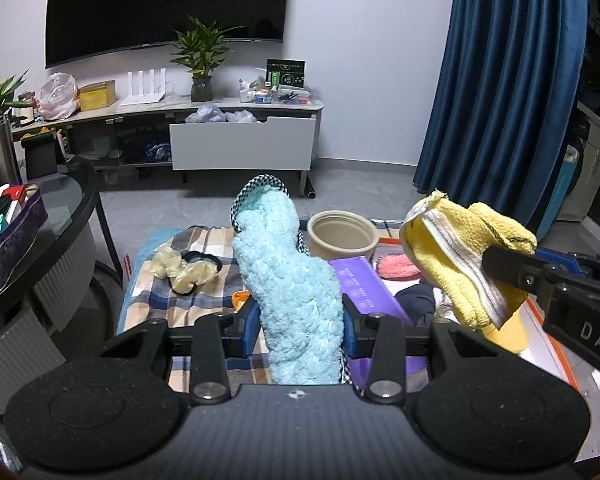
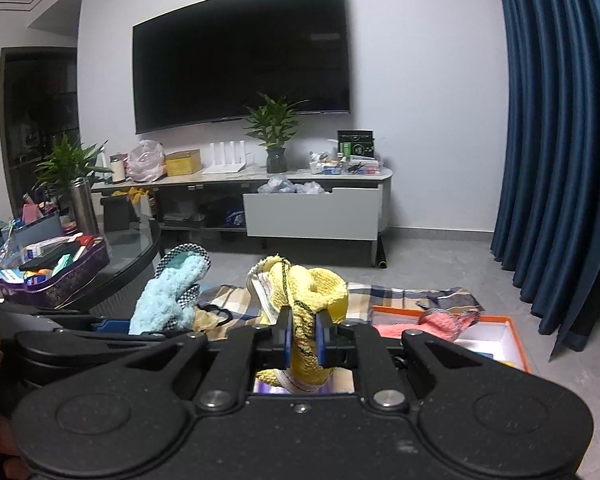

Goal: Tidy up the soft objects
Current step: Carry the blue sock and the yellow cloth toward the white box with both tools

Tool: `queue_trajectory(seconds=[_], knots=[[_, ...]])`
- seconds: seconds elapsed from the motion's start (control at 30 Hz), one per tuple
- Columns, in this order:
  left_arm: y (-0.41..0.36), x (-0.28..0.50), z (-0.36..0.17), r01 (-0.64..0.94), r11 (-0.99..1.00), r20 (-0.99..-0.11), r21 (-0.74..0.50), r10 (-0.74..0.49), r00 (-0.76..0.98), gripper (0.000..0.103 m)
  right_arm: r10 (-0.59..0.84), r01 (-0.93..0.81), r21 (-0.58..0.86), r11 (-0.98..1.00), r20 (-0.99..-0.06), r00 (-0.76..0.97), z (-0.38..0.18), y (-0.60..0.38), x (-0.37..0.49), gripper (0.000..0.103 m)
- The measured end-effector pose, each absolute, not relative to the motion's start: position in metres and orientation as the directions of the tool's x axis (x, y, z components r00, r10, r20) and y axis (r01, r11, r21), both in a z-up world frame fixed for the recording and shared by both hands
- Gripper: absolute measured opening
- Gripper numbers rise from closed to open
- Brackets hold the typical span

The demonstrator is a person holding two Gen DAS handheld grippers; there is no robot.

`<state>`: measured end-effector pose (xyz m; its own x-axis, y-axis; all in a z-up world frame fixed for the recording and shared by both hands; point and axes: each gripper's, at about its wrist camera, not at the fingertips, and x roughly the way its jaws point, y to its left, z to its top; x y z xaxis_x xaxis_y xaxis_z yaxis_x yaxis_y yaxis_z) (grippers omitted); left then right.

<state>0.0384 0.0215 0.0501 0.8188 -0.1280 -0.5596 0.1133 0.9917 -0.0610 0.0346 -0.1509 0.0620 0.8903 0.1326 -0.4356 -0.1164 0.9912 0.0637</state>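
Observation:
My left gripper [image 1: 302, 334] is shut on a fluffy light-blue mitt [image 1: 290, 276] with a checkered edge, held upright above the plaid cloth [image 1: 204, 300]. It also shows at the left of the right wrist view [image 2: 168, 296]. My right gripper [image 2: 302, 340] is shut on a folded yellow cloth [image 2: 300, 296] with a grey-striped edge. That cloth also shows in the left wrist view [image 1: 460, 256], raised to the right of the mitt. A cream scrunchie [image 1: 182, 270] and a black hair tie [image 1: 202, 258] lie on the plaid cloth. A pink fluffy item [image 2: 440, 324] lies by the orange-rimmed box [image 2: 516, 340].
A beige round pot [image 1: 342, 236] and a purple box [image 1: 364, 292] sit behind the mitt. A dark glass round table [image 1: 60, 216] with a cluttered purple tray [image 1: 12, 240] stands at left. A TV cabinet with an open drawer [image 1: 242, 144] and blue curtains [image 1: 500, 80] lie beyond.

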Motion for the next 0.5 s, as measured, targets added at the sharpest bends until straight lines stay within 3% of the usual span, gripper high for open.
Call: queue_trajectory(seconds=[0.5], knots=[[-0.005, 0.04, 0.05, 0.173, 0.983, -0.554, -0.058, -0.176, 0.814, 0.04, 0.099, -0.072, 0.08, 0.994, -0.431, 0.897, 0.063, -0.175, 0.031, 0.013]])
